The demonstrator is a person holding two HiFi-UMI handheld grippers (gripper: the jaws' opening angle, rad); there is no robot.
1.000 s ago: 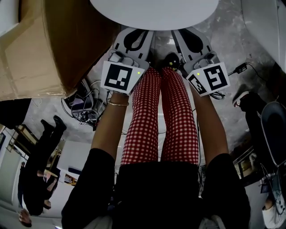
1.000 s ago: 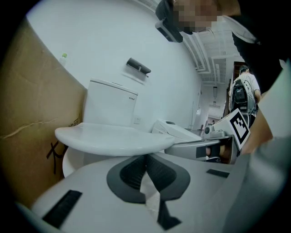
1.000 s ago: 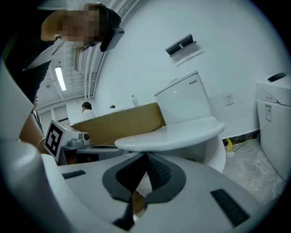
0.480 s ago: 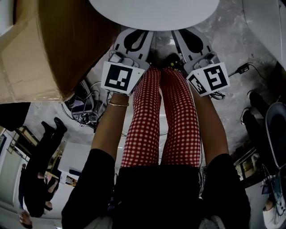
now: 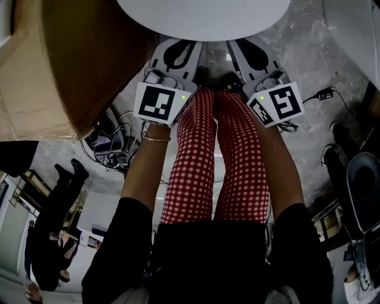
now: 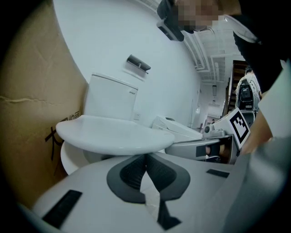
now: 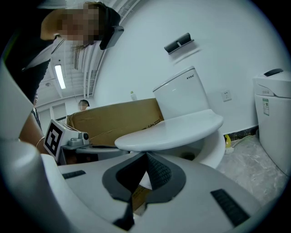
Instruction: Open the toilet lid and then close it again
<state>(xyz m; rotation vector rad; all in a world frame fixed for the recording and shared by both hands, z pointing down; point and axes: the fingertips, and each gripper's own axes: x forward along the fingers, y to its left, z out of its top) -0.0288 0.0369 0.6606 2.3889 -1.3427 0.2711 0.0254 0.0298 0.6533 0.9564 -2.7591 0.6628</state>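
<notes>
Facing closed toilet lid (image 5: 205,15): front rim just ahead of, slightly above both tips; long axis runs away toward tank (image 6: 111,98). Left tongs (image 6: 145,157), right tongs (image 7: 145,157) clenched, empty, equally near.

Brown cardboard box (image 5: 65,65) at left, beside a tangle of cables (image 5: 110,145) on the grey mottled floor (image 5: 309,53). Dark wall bracket (image 7: 178,43) and socket (image 7: 226,95) on the white wall (image 7: 218,27).

Left hand-held gripper (image 5: 180,46) and right hand-held gripper (image 5: 252,47) side by side, both forward-pointing, jaws together, empty.
</notes>
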